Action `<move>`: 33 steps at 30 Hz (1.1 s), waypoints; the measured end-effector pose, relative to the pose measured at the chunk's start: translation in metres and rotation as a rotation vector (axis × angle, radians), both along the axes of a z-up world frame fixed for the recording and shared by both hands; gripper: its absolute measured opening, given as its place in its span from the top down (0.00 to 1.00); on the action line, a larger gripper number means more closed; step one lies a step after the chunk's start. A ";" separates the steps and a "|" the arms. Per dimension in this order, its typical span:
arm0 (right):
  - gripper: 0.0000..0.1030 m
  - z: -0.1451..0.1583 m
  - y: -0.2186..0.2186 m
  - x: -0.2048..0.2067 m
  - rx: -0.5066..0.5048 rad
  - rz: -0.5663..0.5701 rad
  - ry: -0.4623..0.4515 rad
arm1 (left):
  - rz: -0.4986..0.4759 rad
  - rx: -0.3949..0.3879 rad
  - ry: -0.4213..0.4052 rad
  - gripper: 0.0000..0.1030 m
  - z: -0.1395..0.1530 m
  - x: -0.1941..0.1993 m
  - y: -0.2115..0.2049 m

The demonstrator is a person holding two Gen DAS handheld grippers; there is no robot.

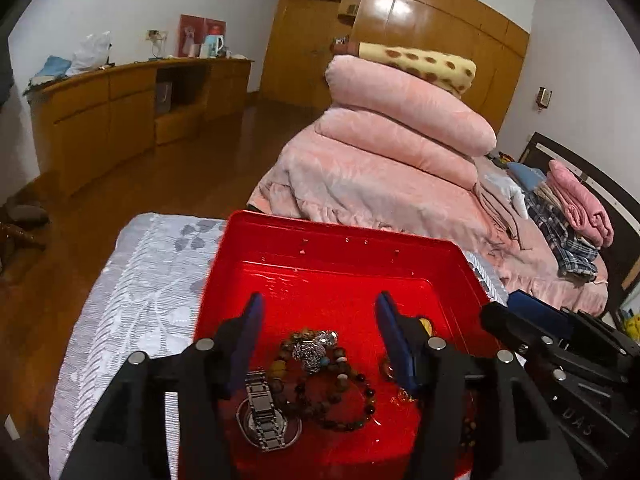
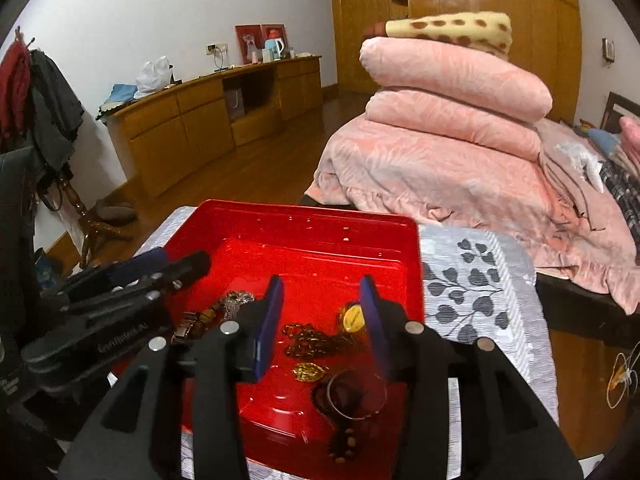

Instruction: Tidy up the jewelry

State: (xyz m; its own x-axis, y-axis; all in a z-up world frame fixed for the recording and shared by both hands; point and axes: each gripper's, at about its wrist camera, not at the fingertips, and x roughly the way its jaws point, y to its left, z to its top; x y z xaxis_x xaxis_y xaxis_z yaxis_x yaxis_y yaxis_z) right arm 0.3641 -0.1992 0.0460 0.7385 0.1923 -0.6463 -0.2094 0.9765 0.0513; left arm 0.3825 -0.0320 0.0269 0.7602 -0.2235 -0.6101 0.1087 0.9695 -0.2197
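Observation:
A red tray [image 1: 332,236] holds the jewelry on a grey leaf-print cloth. In the left wrist view a steel watch [image 1: 264,408], beaded bracelets [image 1: 344,396] and a silver ornament [image 1: 314,350] lie between the fingers of my open left gripper [image 1: 320,304], which hovers over them, empty. In the right wrist view my open right gripper [image 2: 322,284] hovers over a gold chain [image 2: 310,340], a gold leaf pendant [image 2: 310,372], a yellow round pendant [image 2: 352,318] and a ring on a dark bead string [image 2: 352,396] in the same tray [image 2: 304,210]. Each gripper shows beside the other.
The cloth-covered table [image 1: 136,292] ends at its left and far edges. A bed with folded pink quilts [image 1: 400,120] stands beyond the tray. A wooden sideboard [image 1: 120,104] lines the far wall. A coat stand [image 2: 44,120] is at the left.

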 end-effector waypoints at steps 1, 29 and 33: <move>0.62 0.001 -0.001 -0.003 -0.008 -0.008 -0.007 | 0.000 0.002 -0.001 0.44 0.002 0.001 0.002; 0.05 0.023 -0.032 -0.165 0.007 -0.088 -0.168 | 0.090 0.057 -0.212 0.06 0.043 -0.175 0.037; 0.05 0.032 -0.025 -0.185 -0.009 -0.080 -0.224 | 0.097 0.065 -0.253 0.06 0.053 -0.193 0.040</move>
State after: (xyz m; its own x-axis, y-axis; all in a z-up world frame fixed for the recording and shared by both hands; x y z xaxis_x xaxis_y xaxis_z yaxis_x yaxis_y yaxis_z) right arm 0.1794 -0.2244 0.0777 0.8763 0.1225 -0.4660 -0.1364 0.9906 0.0038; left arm 0.1896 0.0076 0.0796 0.9063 -0.1086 -0.4085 0.0578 0.9892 -0.1345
